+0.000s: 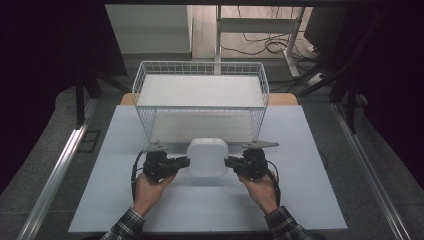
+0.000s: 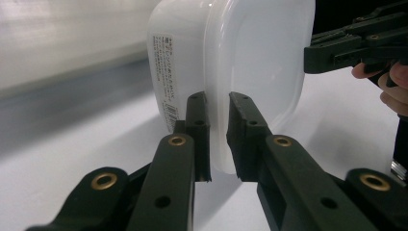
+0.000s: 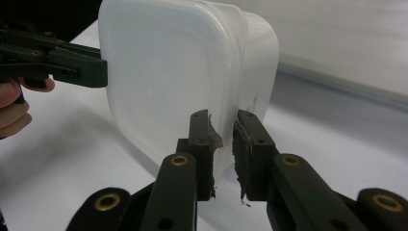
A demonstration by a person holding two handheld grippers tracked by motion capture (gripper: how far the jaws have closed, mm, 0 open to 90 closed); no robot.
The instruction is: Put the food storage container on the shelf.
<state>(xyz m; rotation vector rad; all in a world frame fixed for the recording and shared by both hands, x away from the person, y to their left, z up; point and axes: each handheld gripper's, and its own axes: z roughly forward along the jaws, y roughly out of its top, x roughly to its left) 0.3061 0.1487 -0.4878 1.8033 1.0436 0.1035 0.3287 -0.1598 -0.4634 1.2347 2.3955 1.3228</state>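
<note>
Jaws of the left gripper (image 2: 219, 139) pinch the rim of a white plastic container (image 2: 231, 62), one black jaw on each side of the lip where the lid meets the body. On the opposite edge, the right gripper (image 3: 222, 154) clamps the same rim in the same way, its pads frayed at the tips. In the high view the left gripper (image 1: 181, 162) and right gripper (image 1: 231, 162) hold the container (image 1: 207, 156) between them at its two sides, each held by a hand (image 1: 150, 187) coming from a plaid sleeve. The container is a rounded square, lid on, with a printed label (image 2: 166, 82) on its side wall; its translucent walls do not reveal whether anything is inside. It sits over the pale tabletop (image 1: 115, 200), just in front of a white wire basket (image 1: 200, 67). The basket stands upright at the table's far side and holds nothing visible beyond its flat white floor.
</note>
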